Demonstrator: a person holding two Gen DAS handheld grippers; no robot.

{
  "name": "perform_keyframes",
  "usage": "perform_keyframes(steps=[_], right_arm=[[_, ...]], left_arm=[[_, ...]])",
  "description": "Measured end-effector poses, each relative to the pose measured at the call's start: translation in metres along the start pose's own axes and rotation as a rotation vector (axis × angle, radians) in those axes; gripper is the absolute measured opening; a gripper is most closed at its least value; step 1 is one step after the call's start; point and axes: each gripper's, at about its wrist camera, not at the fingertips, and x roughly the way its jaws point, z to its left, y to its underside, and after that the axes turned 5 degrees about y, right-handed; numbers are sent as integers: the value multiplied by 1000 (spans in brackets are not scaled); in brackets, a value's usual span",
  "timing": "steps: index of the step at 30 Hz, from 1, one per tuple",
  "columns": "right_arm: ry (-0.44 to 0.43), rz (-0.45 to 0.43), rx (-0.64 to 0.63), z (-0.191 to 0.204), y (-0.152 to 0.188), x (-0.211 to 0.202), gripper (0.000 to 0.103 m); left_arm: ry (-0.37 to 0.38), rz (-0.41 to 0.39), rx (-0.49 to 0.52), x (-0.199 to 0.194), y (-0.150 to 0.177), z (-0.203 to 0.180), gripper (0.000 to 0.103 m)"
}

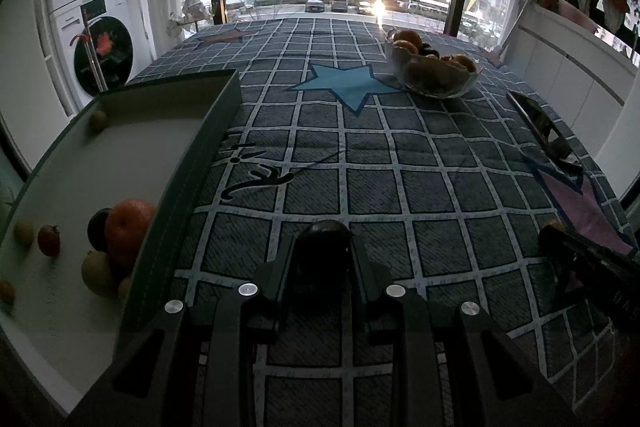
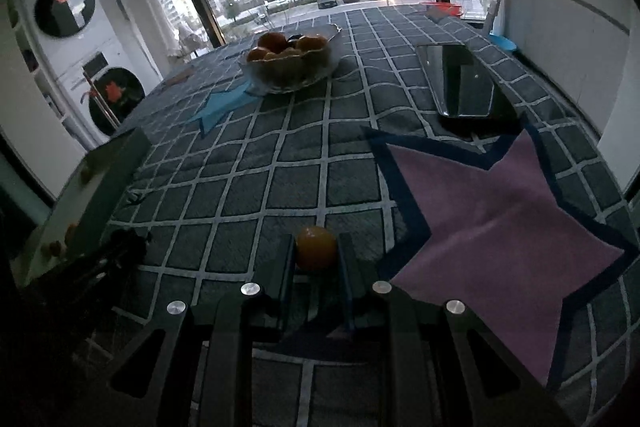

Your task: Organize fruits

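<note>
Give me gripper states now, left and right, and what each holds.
Left gripper: closed on a dark fruit.
Right gripper: closed on a small orange fruit.

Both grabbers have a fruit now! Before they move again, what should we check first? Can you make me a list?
1. Left gripper has its dark fruit squeezed between the fingers: ok.
2. Right gripper has its small orange fruit squeezed between the fingers: ok.
3. White tray has bare room for more fruit: ok, its middle is free.
4. Path from the left gripper to the tray: ok, only the tray's dark side wall to lift over.
5. The two grippers are apart, not bumping: ok.
6. Whether either fruit is slipping: cannot tell.
7. Glass bowl still holds fruit to sort: ok, several are left.
</note>
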Motion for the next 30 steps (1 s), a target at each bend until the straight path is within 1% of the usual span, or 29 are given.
perform_keyframes(steps=[2,6,30], right_arm=[[-21,-2,18,-3,0,1,22],[-9,-6,9,-1,1,0,22],[-13,-3,13,0,1,0,22]], left_arm=[[-2,0,3,0,0,0,28],[0,-1,2,0,0,0,28],[-2,0,2,0,0,-1,28]])
